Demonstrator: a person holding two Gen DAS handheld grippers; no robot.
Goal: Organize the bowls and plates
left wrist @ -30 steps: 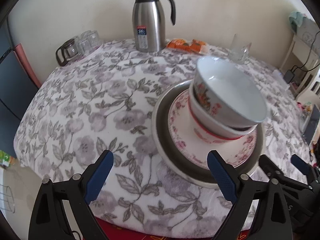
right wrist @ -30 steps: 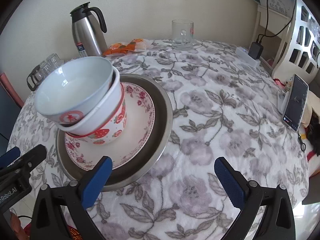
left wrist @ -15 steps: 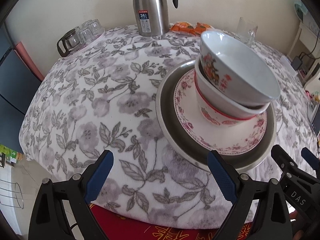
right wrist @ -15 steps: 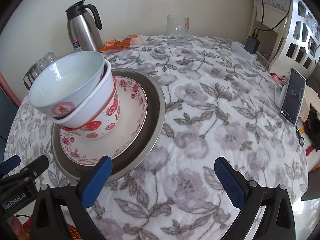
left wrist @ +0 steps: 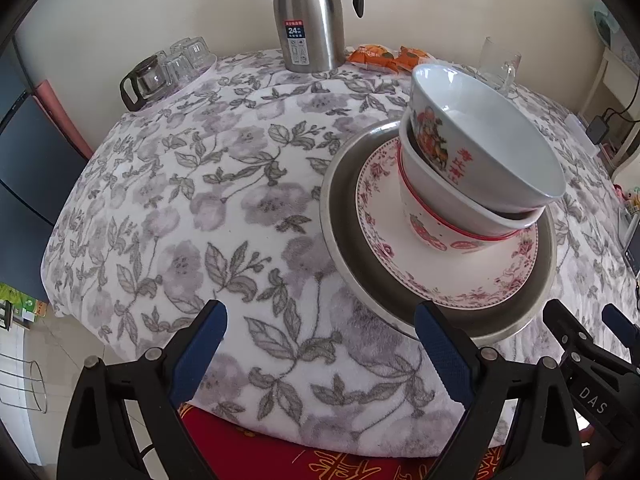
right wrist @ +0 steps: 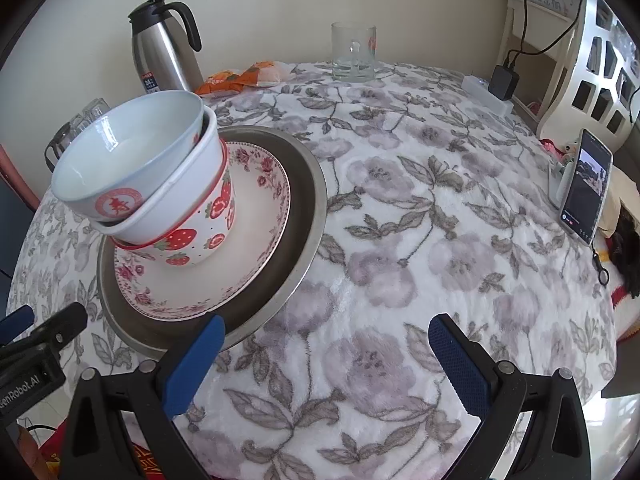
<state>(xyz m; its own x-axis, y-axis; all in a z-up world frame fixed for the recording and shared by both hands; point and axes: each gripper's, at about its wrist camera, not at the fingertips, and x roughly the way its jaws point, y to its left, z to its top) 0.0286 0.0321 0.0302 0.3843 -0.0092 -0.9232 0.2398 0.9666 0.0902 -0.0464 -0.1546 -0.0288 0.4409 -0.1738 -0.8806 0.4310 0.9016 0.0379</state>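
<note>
A stack stands on the flowered tablecloth. A metal plate point(left wrist: 340, 240) point(right wrist: 304, 216) is at the bottom, with a rose-rimmed plate point(left wrist: 384, 248) point(right wrist: 256, 240) on it. A strawberry bowl point(left wrist: 432, 216) point(right wrist: 200, 224) stands on that, and a white bowl point(left wrist: 480, 148) point(right wrist: 128, 160) sits tilted inside it. My left gripper point(left wrist: 320, 348) is open and empty at the table's near edge, left of the stack. My right gripper point(right wrist: 328, 360) is open and empty, right of the stack. Each gripper shows at the edge of the other's view.
A steel thermos point(left wrist: 310, 16) point(right wrist: 166, 56), orange snack packets point(left wrist: 384, 56) point(right wrist: 240, 76) and a glass mug point(right wrist: 354, 56) point(left wrist: 496, 64) stand at the far edge. Glassware point(left wrist: 168, 72) sits far left. A phone point(right wrist: 586, 188) stands at the right.
Both grippers have drawn back toward the table's near edge and risen a little. The stack has not moved. Both stay open.
</note>
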